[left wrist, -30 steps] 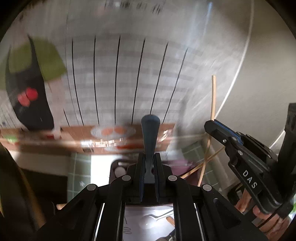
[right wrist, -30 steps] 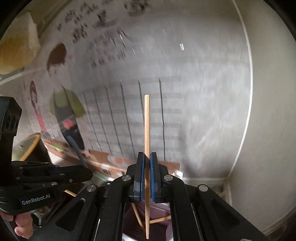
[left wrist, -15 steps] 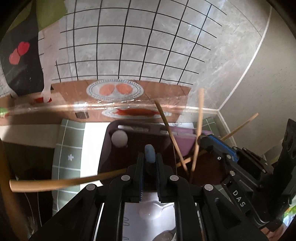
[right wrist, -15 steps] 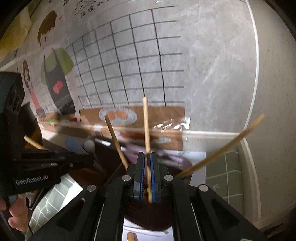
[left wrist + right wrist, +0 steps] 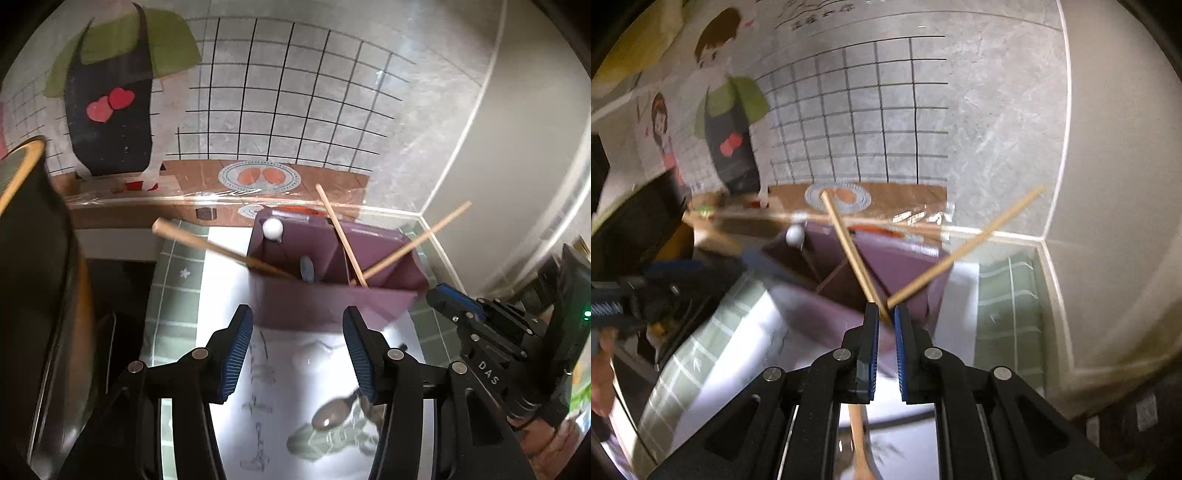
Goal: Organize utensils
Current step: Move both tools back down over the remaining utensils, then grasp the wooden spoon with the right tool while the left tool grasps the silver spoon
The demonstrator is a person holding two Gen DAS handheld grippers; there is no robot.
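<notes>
Jaws of the left gripper (image 5: pixel 297 347) have just opened, empty; its blue-handled utensil (image 5: pixel 306 268) now stands in the purple holder (image 5: pixel 332 302) at twelve o'clock. Right gripper (image 5: pixel 885 325), barely parted, has just been easing off its chopstick (image 5: pixel 849 251), also in.

**Utensil count at the purple holder**

One purple holder (image 5: pixel 332 302) stands on the white sheet, with at least three compartments visible. Three wooden sticks lean out of it: one to the left (image 5: pixel 207 245), one near upright (image 5: pixel 338 236), one to the right (image 5: pixel 417 243). One blue-handled utensil (image 5: pixel 307 269) and one white-knobbed utensil (image 5: pixel 272 228) also sit inside. One metal spoon (image 5: pixel 332 415) lies on the sheet. Two grippers are in view: the left gripper (image 5: pixel 297 352) and the right gripper (image 5: pixel 886 345).
</notes>
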